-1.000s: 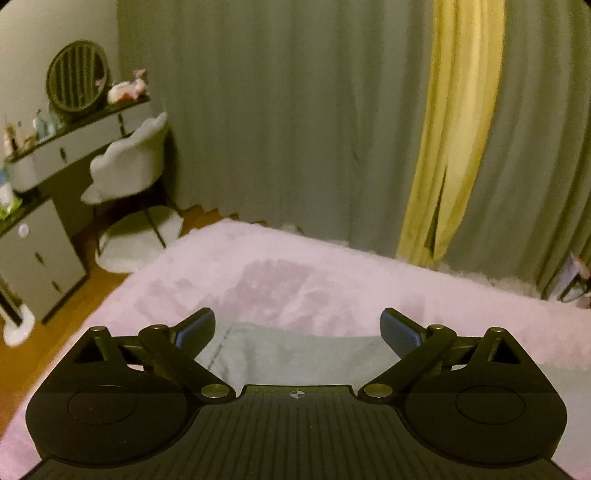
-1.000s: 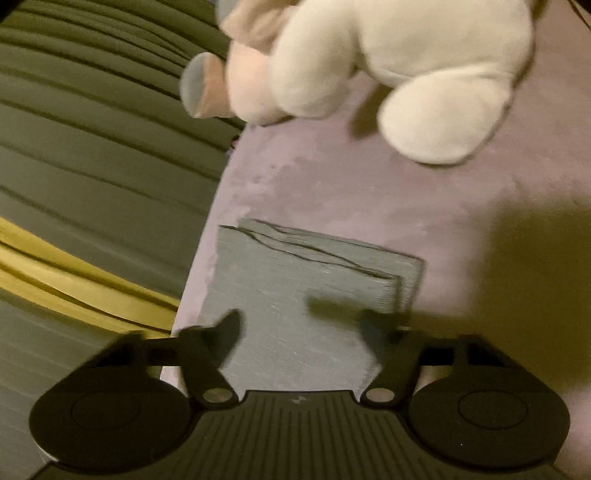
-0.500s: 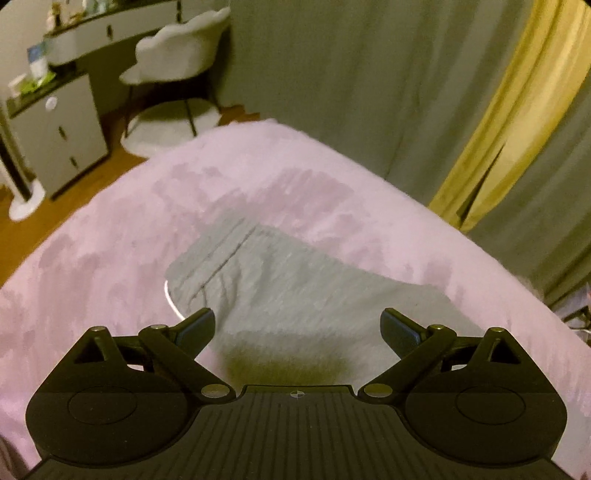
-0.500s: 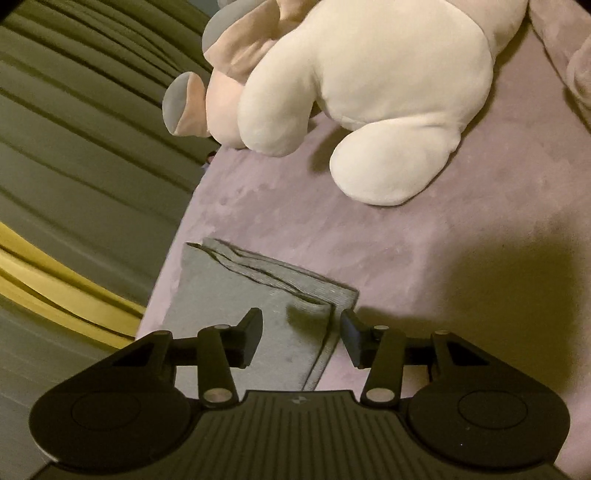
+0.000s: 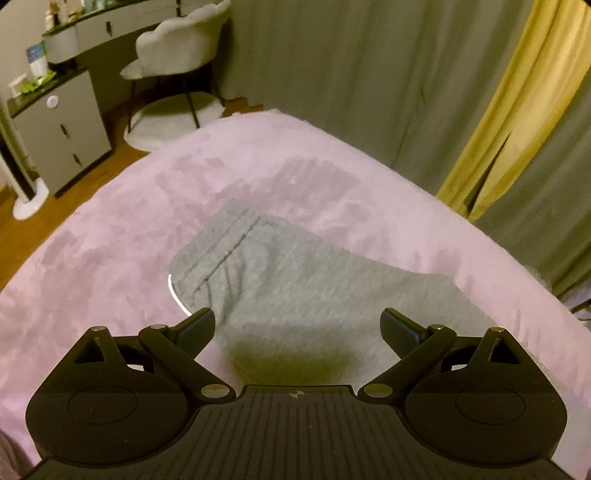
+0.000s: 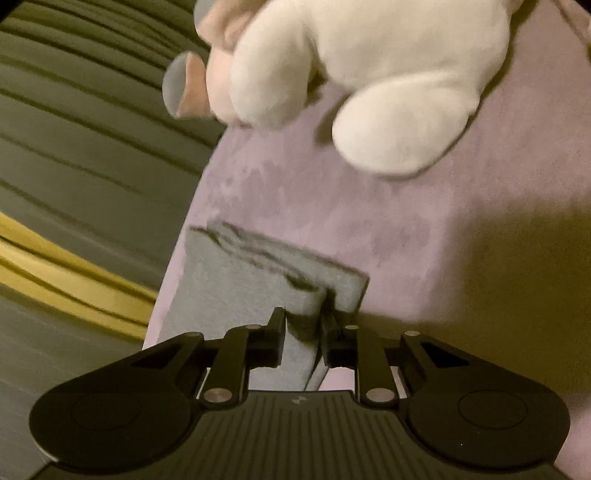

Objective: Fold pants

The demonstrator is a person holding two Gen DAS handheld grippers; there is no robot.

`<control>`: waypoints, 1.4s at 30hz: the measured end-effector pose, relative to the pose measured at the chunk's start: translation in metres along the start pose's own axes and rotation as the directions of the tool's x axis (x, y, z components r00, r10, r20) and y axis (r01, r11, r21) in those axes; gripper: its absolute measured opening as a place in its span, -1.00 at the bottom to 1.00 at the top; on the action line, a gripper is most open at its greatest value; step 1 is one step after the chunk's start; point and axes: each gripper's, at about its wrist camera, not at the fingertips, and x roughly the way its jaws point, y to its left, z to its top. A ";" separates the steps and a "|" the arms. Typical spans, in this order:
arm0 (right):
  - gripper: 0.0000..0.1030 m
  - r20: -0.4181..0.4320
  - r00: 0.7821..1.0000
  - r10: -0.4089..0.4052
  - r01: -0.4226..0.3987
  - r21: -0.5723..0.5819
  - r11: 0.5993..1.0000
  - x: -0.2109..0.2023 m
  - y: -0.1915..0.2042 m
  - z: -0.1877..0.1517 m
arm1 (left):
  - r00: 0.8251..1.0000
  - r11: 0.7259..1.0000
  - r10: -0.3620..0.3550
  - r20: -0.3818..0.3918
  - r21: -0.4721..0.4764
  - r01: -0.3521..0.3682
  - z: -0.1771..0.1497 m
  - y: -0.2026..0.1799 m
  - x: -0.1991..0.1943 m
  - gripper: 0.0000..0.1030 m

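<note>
Pinching the hem corner of the grey knit pants point(image 6: 236, 280) lying on the pink plush bed point(image 6: 424, 236), the right tongs point(image 6: 303, 325) have just closed narrow and may catch only one layer; the left tongs point(image 5: 297, 325) hang wide above the waistband.

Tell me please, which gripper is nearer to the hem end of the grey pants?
Right. The right gripper has just been closing, and it pinches the grey pants near the hem corner. The left gripper hovers open above the waist end.

A home bedroom: pink bed point(image 5: 110, 258), plush toy point(image 6: 369, 74), dressing table point(image 5: 92, 33), curtains point(image 5: 351, 74).
</note>
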 end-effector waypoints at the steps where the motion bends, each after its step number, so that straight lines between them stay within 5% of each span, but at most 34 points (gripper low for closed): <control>1: -0.59 -0.009 1.000 0.011 -0.011 0.007 1.000 0.002 -0.001 -0.001 | 1.000 1.000 0.003 -0.003 0.003 -0.003 0.000 0.000 0.001 0.93; 8: -0.61 -0.013 0.993 0.115 -0.114 0.071 0.991 0.005 0.001 0.000 | 1.000 1.000 0.005 -0.007 0.005 -0.005 -0.001 0.002 0.001 0.93; 12: -0.60 -0.021 1.000 0.007 -0.007 -0.031 0.999 0.012 0.014 -0.004 | 1.000 1.000 0.007 -0.017 0.011 -0.007 -0.003 0.000 0.002 0.93; 15: -0.60 -0.036 0.999 0.014 -0.015 -0.013 1.000 0.014 0.013 -0.003 | 0.999 1.000 0.012 -0.033 0.024 -0.011 -0.004 -0.003 0.004 0.93; 17: -0.91 -0.016 1.000 -0.017 0.017 -0.025 1.000 0.011 0.017 -0.001 | 0.999 0.999 0.019 -0.036 0.032 -0.018 -0.004 -0.004 0.005 0.93; 18: -0.91 0.005 0.999 -0.032 0.032 -0.038 0.999 0.010 0.021 0.000 | 0.999 0.999 0.020 -0.035 0.033 -0.019 -0.004 -0.005 0.005 0.93; 25: -0.92 0.144 0.982 0.124 -0.108 -0.115 0.988 -0.036 0.058 0.005 | 0.999 0.999 0.014 -0.033 0.037 -0.013 -0.005 -0.006 0.002 0.93; 28: -0.93 0.181 0.982 0.061 -0.029 -0.176 0.984 -0.040 0.056 -0.002 | 0.999 0.999 -0.001 -0.043 0.040 0.002 -0.005 -0.005 0.003 0.93; 32: -0.92 0.109 0.980 -0.166 0.184 -0.188 0.965 -0.007 0.028 -0.008 | 0.999 0.999 -0.006 -0.052 0.040 0.008 -0.004 -0.003 0.006 0.93; 39: -0.92 0.150 0.988 -0.025 0.060 -0.230 0.971 -0.022 0.046 0.002 | 0.998 1.000 0.007 -0.064 0.010 -0.006 -0.003 0.002 0.012 0.93; 41: -0.78 0.145 0.985 -0.097 0.132 -0.255 0.958 -0.013 0.044 0.004 | 0.998 1.000 0.011 -0.064 0.013 -0.010 -0.004 0.003 0.012 0.93; 42: -0.74 0.152 0.964 -0.218 0.253 -0.279 0.926 -0.006 0.043 0.004 | 0.998 1.000 0.017 -0.063 0.014 -0.016 -0.004 0.003 0.012 0.93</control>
